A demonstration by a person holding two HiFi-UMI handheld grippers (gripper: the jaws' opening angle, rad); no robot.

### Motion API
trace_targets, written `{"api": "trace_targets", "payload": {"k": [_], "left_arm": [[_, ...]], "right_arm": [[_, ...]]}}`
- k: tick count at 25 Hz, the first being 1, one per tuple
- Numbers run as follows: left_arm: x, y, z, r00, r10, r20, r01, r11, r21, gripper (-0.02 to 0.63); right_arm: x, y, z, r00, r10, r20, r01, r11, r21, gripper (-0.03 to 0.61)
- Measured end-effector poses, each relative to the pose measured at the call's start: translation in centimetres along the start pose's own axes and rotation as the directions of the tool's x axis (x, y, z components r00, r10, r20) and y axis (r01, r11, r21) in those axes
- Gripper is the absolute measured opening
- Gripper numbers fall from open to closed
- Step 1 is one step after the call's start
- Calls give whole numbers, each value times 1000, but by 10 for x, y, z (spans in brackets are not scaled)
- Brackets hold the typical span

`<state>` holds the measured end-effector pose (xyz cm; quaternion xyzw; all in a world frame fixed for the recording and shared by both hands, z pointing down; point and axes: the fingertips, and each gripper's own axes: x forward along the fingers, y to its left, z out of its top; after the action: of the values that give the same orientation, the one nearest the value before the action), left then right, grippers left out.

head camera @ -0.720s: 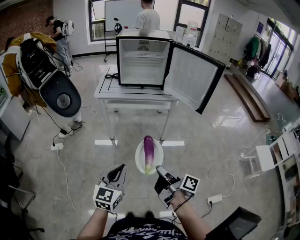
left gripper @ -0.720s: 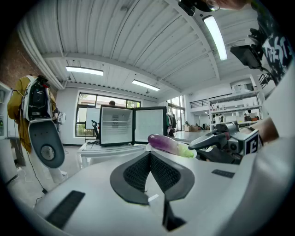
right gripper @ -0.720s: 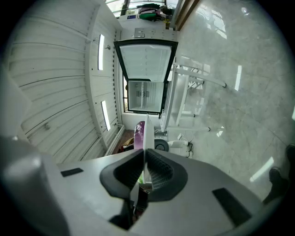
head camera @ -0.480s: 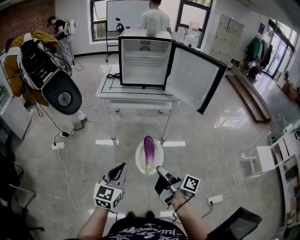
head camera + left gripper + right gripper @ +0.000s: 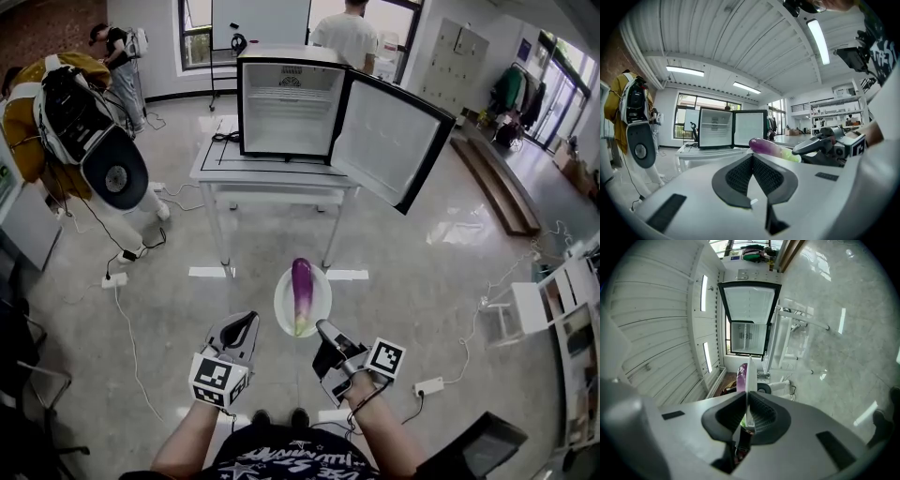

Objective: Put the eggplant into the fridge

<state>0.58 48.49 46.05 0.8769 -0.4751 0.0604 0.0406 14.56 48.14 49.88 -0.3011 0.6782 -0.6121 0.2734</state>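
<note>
A purple eggplant (image 5: 302, 291) with a green stem end lies on a white plate (image 5: 285, 302) held above the floor. My right gripper (image 5: 322, 330) is shut on the plate's near rim; in the right gripper view the plate (image 5: 749, 380) shows edge-on between the jaws, with the eggplant (image 5: 741, 373) behind it. My left gripper (image 5: 246, 324) hangs left of the plate, shut and empty. The left gripper view shows the eggplant (image 5: 765, 146) past its closed jaws. Ahead, the small fridge (image 5: 286, 105) stands on a white table (image 5: 272, 175) with its door (image 5: 389, 150) swung open to the right.
A person stands behind the fridge, and another stands at the far left by the window. A white and black machine (image 5: 103, 155) stands at the left with cables on the floor. A power strip (image 5: 429, 385) lies at the right, near shelving (image 5: 562, 309).
The fridge and table have come a little closer and shifted in view. Both grippers and the plate with the eggplant keep nearly the same places in front of me.
</note>
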Motion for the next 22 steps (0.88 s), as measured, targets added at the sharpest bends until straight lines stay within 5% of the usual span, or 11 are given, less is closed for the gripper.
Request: {"api": "trace_targets", "payload": {"k": [22], "left_arm": [[-24, 23, -2, 1000, -17, 21, 17, 1000, 3, 9]], "right_arm": [[21, 12, -33, 999, 21, 35, -21, 1000, -20, 23]]}}
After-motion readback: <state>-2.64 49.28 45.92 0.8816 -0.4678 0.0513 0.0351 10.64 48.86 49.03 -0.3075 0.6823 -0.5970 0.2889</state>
